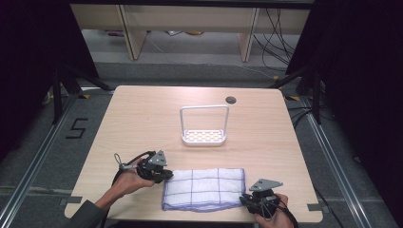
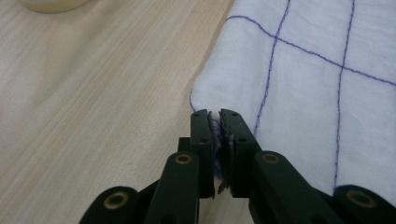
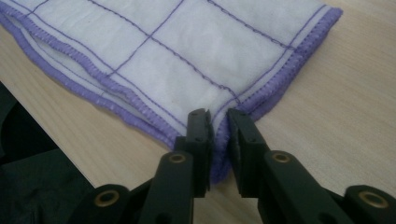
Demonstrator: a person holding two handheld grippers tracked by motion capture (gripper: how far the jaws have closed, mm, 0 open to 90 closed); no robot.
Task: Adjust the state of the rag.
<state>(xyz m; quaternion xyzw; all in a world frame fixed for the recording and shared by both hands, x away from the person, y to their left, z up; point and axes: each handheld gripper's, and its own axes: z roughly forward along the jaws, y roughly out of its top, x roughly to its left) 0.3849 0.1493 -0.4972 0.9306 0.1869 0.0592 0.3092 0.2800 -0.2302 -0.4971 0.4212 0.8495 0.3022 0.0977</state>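
**Folded cloth pinched at two corners, near table edge**

Pale wood makes up the table (image 1: 142,118), which stands on grey floor with dark curtains at both sides and cables behind. Taking the white soap rack (image 1: 204,127) at mid-table as landmark, the folded white cloth (image 1: 204,188) with purple grid stitching lies nearer the person than the rack, well apart from it and just short of the table's near edge.

The left gripper (image 2: 217,126) has its jaws drawn narrow on the cloth's folded corner on the rack's side, a little fabric bunched between the pads. The right gripper (image 3: 218,122) is likewise pinched on the purple-hemmed corner at the near right, the hem caught between its jaws.

By the look of it, the cloth is light, soft and limp: it will sag between the two grips and its layers may slide apart, as the loose hem in the right gripper view suggests. Corners and the stitched hem seem the surest holds, since the thicker edge gives the pads something to bite.

Open tabletop lies between cloth and rack and to either side. The near edge is close, so a slack corner could droop over it; the rack's tall handle is the one obstacle farther out.
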